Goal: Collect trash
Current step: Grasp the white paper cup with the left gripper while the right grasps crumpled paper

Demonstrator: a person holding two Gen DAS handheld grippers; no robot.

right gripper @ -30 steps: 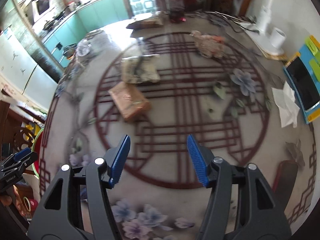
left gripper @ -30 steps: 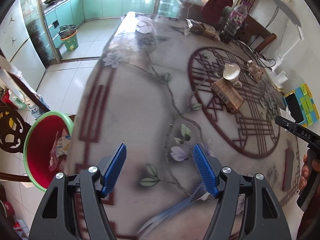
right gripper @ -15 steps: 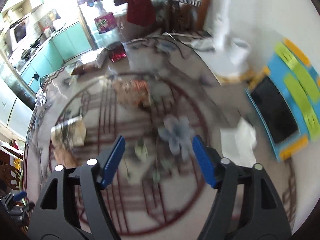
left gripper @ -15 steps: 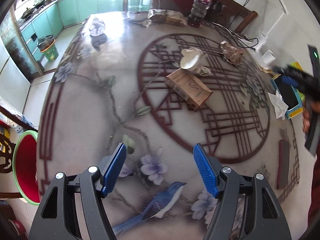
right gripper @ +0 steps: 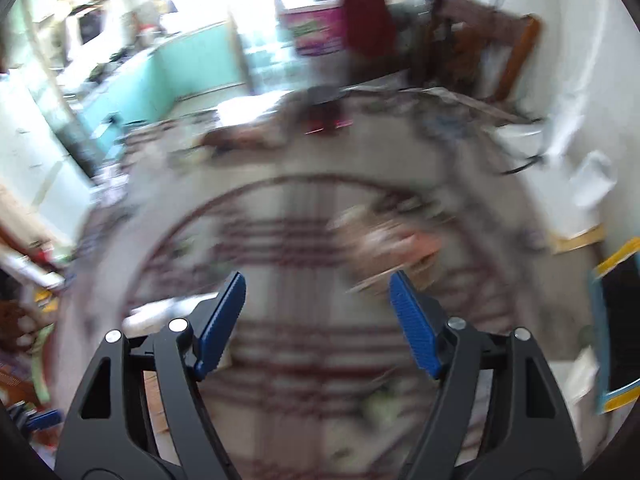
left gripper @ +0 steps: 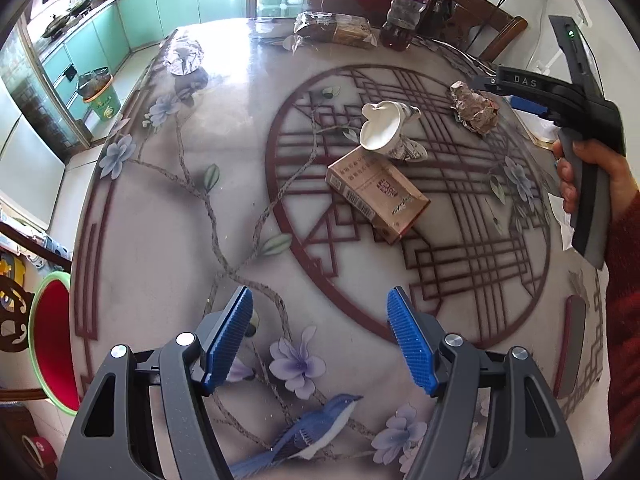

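On the patterned table (left gripper: pixel 168 216) lie a brown cardboard box (left gripper: pixel 378 194), a crushed white paper cup (left gripper: pixel 382 128), a crumpled brown wrapper (left gripper: pixel 474 108) and a foil ball (left gripper: pixel 184 56). My left gripper (left gripper: pixel 320 332) is open and empty over the near part of the table, short of the box. My right gripper (right gripper: pixel 318 312) has its jaws opening with nothing between them. The right wrist view is blurred; the crumpled wrapper (right gripper: pixel 392 240) shows just beyond its right fingertip. In the left wrist view the right gripper (left gripper: pixel 520 94) hangs beside that wrapper, held by a hand (left gripper: pixel 588 176).
A red bin with a green rim (left gripper: pixel 50 344) stands on the floor left of the table. A wrapped loaf (left gripper: pixel 332 30) and a plastic bottle (left gripper: pixel 410 0) are at the far edge. A dark flat object (left gripper: pixel 568 344) lies near the right edge, and a chair (left gripper: pixel 480 28) stands behind.
My left gripper has moved right along the table, bringing the box and cup nearer. My right gripper has swung towards the far right wrapper and its jaws have widened.
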